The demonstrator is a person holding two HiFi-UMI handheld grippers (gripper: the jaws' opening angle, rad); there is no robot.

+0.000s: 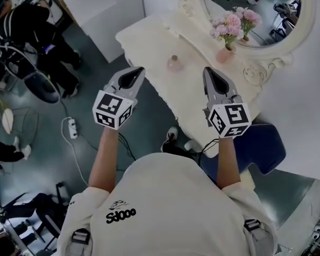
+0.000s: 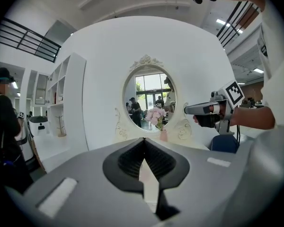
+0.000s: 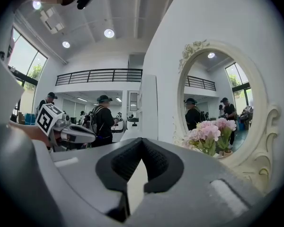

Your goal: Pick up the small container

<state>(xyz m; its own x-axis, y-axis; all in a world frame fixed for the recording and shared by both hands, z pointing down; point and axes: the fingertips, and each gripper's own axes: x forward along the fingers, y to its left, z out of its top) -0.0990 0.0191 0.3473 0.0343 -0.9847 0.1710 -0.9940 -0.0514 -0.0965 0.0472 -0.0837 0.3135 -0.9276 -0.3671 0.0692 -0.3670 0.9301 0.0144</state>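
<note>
Right now you are working over a cream dressing table whose near edge is lying just under both claws, so a clumsy push could be sending anything light toward that edge and down to the floor. Behind it the ornate oval mirror is standing close, and a long reach could be carrying a claw into its carved frame. The pink flowers in their pink vase are sitting near the target but apart from it, and a wide sweep from the right could be tipping them. Your left gripper and right gripper are both hovering with jaws pressed together and nothing between them, so coming down like this would be knocking the target over rather than taking it; I judge you are needing to spread one claw first. The small container is standing upright on the tabletop beyond the claw tips, between their two lines, left of the vase. It is looking pale pink and rounded, with a narrower top, probably smooth and light, so likely slipping or toppling under an off-centre squeeze.
</note>
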